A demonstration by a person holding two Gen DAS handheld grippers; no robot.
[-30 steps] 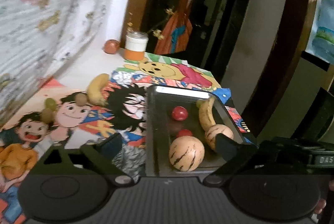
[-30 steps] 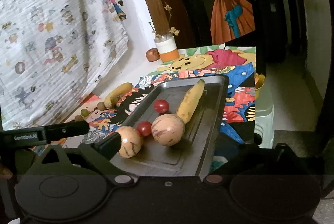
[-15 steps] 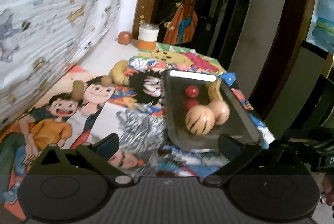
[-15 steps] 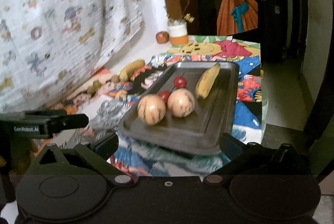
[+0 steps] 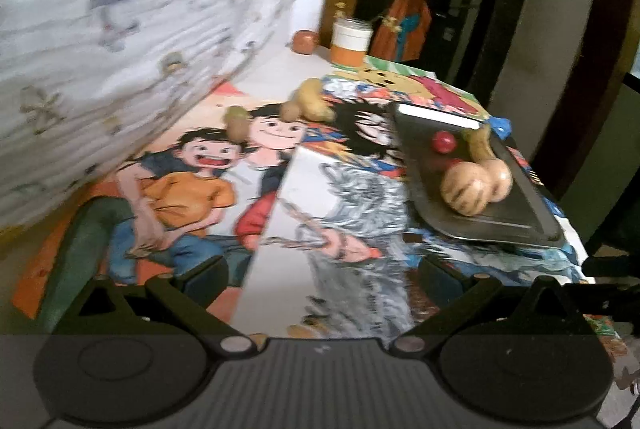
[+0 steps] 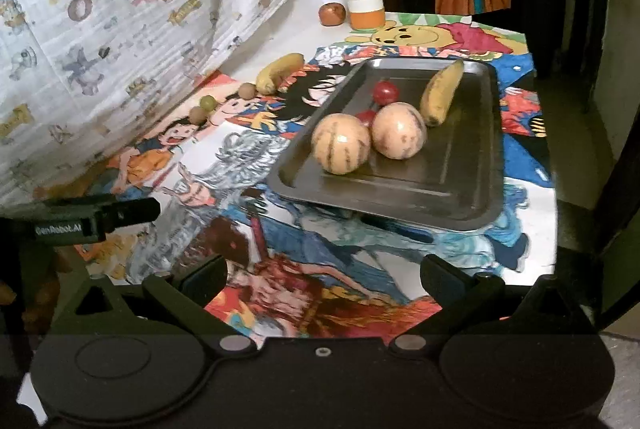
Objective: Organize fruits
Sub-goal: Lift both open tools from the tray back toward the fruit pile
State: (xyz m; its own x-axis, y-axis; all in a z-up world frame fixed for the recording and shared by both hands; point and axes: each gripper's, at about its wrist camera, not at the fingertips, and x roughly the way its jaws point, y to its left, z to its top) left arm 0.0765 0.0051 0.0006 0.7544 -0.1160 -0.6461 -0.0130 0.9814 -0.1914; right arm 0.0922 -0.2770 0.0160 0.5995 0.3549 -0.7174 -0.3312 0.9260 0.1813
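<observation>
Two wrist views from the table's near end, both sharing the tray (image 5: 516, 197) (image 6: 472, 157).

Tray (image 6: 472, 185): two striped melons (image 6: 341, 143), banana (image 6: 440, 93) (second banana (image 6: 279, 72) outside).

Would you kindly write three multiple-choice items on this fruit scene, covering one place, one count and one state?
1. Where does the banana outside the tray lie?
A. on the cloth near the wall
B. on the floor
C. in the jar

2. How many striped melons are in the tray?
A. one
B. two
C. four

3. How does the right gripper stand?
A. shut on a banana
B. shut on a melon
C. open, holding nothing

Answers:
1 A, it lies on the printed cloth beside three small fruits.
2 B, two sit side by side.
3 C, the fingers are apart with only cloth between them.
</observation>
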